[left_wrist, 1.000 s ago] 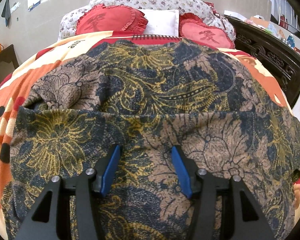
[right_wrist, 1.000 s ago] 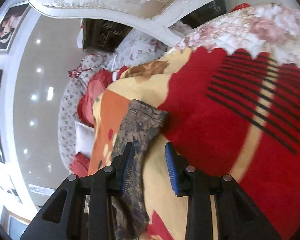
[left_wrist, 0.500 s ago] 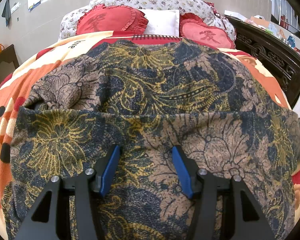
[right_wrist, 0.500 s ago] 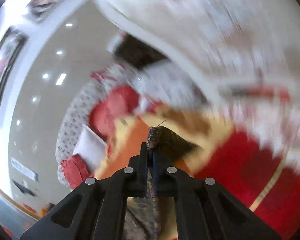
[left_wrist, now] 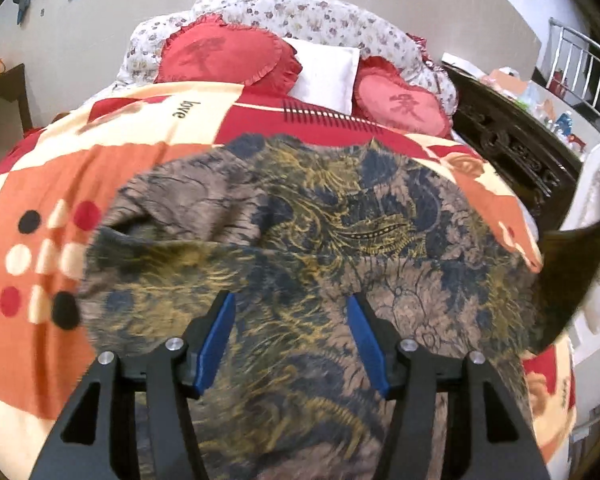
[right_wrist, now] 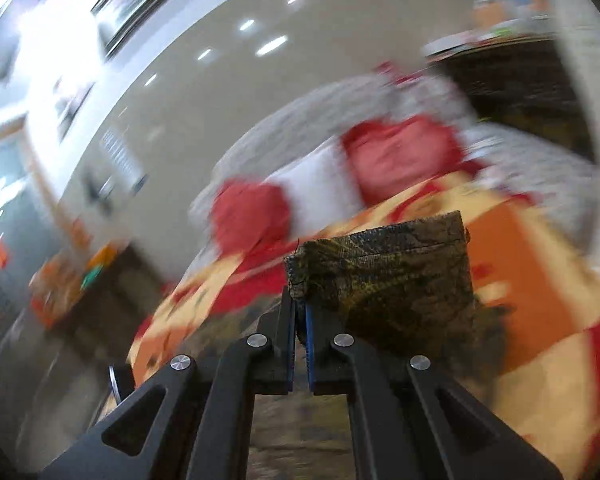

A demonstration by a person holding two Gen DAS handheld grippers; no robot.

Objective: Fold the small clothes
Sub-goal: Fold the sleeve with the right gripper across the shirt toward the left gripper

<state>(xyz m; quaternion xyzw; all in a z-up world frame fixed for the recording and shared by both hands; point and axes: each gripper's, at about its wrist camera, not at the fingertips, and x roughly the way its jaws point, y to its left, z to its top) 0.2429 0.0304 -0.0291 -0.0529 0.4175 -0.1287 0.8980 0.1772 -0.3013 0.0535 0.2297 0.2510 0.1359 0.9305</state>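
A brown, navy and gold flower-patterned garment lies spread on the bed. My left gripper hovers over its near part; its jaws are opening, and the blue pads press on no cloth. In the right wrist view my right gripper is shut on the hemmed corner of the garment's sleeve and holds it up off the bed. That raised sleeve shows at the right edge of the left wrist view. The right wrist view is blurred by motion.
A red, orange and cream blanket covers the bed. Two red heart cushions and a white pillow lean on a floral bolster at the head. Dark carved wooden furniture runs along the right side.
The right gripper closed on the sleeve's end, rolled and lifted it away from the bed. The left gripper rose and drew back, so more blanket shows around the garment.
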